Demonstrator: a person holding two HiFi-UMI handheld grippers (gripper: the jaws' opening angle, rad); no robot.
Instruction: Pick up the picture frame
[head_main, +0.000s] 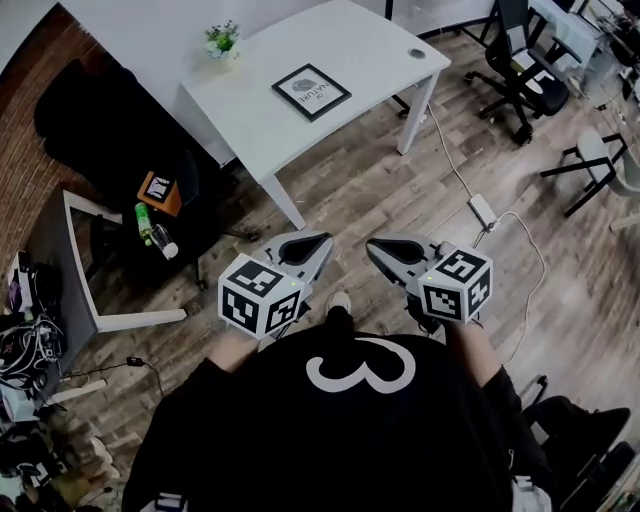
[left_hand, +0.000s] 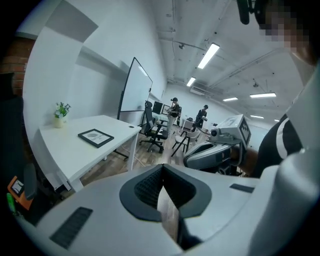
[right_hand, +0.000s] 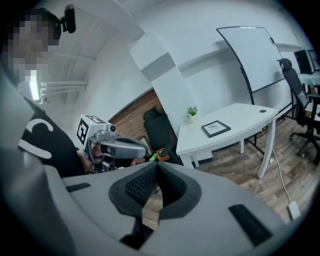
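Observation:
A black picture frame (head_main: 311, 92) with a white print lies flat on the white table (head_main: 250, 110), well ahead of both grippers. It also shows as the picture frame (left_hand: 95, 137) in the left gripper view and as the picture frame (right_hand: 216, 128) in the right gripper view. My left gripper (head_main: 322, 243) and right gripper (head_main: 372, 248) hang side by side over the wood floor in front of the person's chest. Each is shut with nothing between its jaws. The left gripper (left_hand: 162, 176) and right gripper (right_hand: 156, 172) both point toward the table.
A small potted plant (head_main: 222, 41) stands at the table's far left corner. A dark chair (head_main: 110, 130) with an orange box (head_main: 160, 190) and bottles sits left of the table. Office chairs (head_main: 525, 70) stand at the back right. A cable and power strip (head_main: 482, 210) lie on the floor.

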